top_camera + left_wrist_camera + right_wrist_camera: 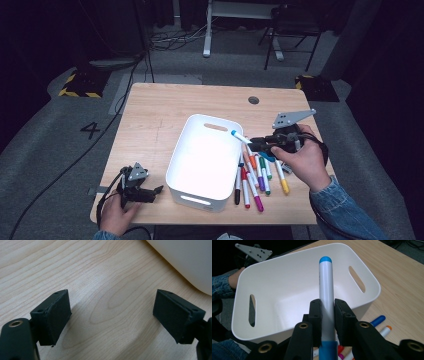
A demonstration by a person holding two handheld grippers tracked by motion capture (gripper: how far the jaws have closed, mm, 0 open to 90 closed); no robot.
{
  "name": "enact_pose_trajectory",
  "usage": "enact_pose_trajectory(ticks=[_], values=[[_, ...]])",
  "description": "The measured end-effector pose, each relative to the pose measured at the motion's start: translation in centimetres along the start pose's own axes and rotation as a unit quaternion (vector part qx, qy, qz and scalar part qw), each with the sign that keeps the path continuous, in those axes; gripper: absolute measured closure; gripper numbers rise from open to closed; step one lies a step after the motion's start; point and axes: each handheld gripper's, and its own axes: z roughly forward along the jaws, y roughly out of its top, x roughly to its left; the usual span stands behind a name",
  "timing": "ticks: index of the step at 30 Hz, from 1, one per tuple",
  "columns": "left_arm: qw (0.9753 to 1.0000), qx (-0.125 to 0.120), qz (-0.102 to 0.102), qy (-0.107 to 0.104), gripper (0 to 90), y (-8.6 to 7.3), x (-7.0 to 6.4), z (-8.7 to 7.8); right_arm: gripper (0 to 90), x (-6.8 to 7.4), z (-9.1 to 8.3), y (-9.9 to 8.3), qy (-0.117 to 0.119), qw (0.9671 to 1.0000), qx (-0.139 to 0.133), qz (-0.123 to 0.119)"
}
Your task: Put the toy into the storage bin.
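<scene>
Nearest, at about seven o'clock on the wooden surface [160,112], the left tongs [156,190] rest low with jaws spread wide and nothing between them, just beside the white bin [207,192]. Loose markers [252,182] lie in a heap at four o'clock of the bin, touching one another. Above them, at three o'clock, the right tongs [327,315] are pinching a white marker with a blue cap [326,287], its tip reaching over the bin's rim. Farther off stands a dark chair [292,25] on the floor.
</scene>
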Motion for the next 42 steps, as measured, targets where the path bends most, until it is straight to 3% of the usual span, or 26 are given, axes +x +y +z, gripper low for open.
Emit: enact_pose_trajectory(ticks=[2, 21, 31, 42], values=[[1.0000, 0.002, 0.008, 0.001, 15.0, 0.0, 0.1, -0.1, 76.5, 0.3, 0.5, 0.5, 0.006, 1.0000, 0.001, 0.000], [1.0000, 0.001, 0.008, -0.002, 14.8, -0.1, 0.2, -0.1, 76.5, 2.6, 6.1, 4.5, 0.044, 0.9984, 0.007, -0.036], [1.0000, 0.001, 0.008, -0.002, 14.8, -0.1, 0.2, -0.1, 76.5, 2.1, 8.6, 3.7, 0.051, 0.9976, -0.002, -0.047], [1.0000, 0.001, 0.008, -0.002, 14.9, -0.1, 0.2, -0.1, 76.5, 2.0, 10.1, 2.3, 0.058, 0.9963, 0.024, -0.058]])
